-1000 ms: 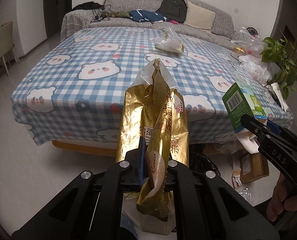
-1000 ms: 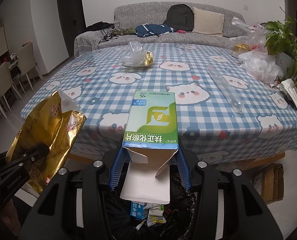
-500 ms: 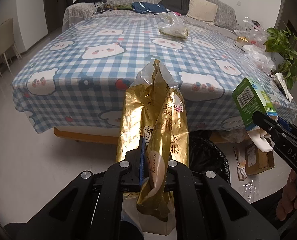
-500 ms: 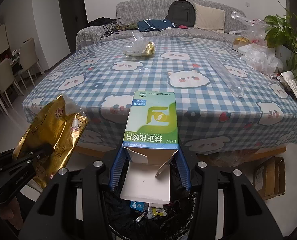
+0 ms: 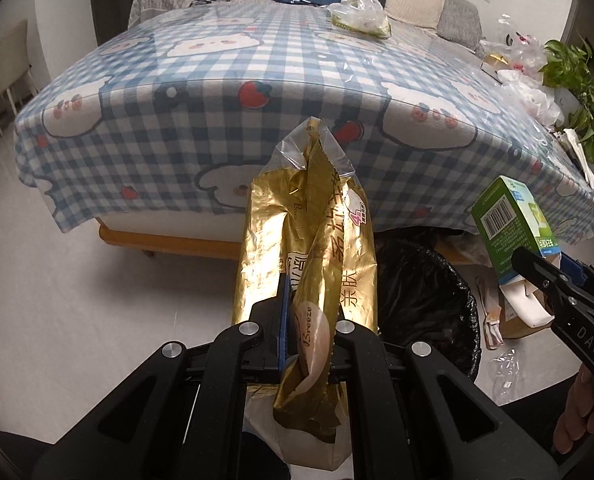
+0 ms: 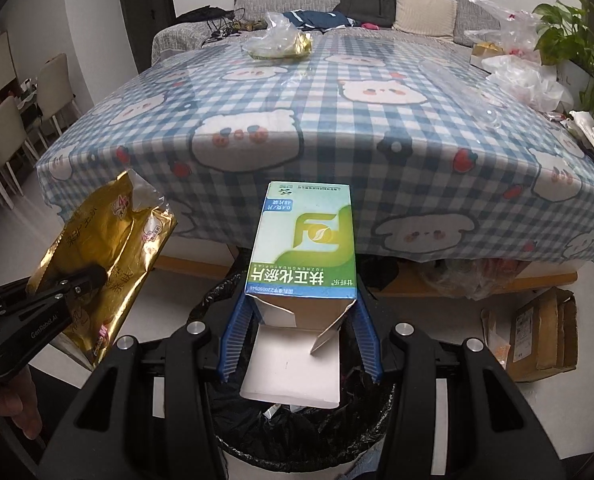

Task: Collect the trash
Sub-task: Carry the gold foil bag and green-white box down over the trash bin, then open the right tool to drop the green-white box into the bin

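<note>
My left gripper (image 5: 307,316) is shut on a crumpled gold foil wrapper (image 5: 313,248), which stands upright between the jaws. The same gold wrapper (image 6: 105,264) shows at the left of the right wrist view. My right gripper (image 6: 299,332) is shut on a green and white carton (image 6: 303,248) with torn open flaps, held above a bin lined with a black bag (image 6: 297,428). In the left wrist view the carton (image 5: 511,224) sits at the right, and the black-lined bin (image 5: 425,300) lies just right of the wrapper.
A table with a blue checked cloth (image 6: 337,112) fills the space ahead. On it lie a clear plastic bag (image 6: 279,42) and white bags (image 6: 525,80) beside a plant (image 6: 577,44). Cardboard boxes (image 6: 537,324) sit on the floor at right. A sofa (image 6: 337,4) stands behind.
Both grippers have sunk with their loads. The table edge now looms higher in both views, and more of the black-lined bin shows below the carton and beside the wrapper.
</note>
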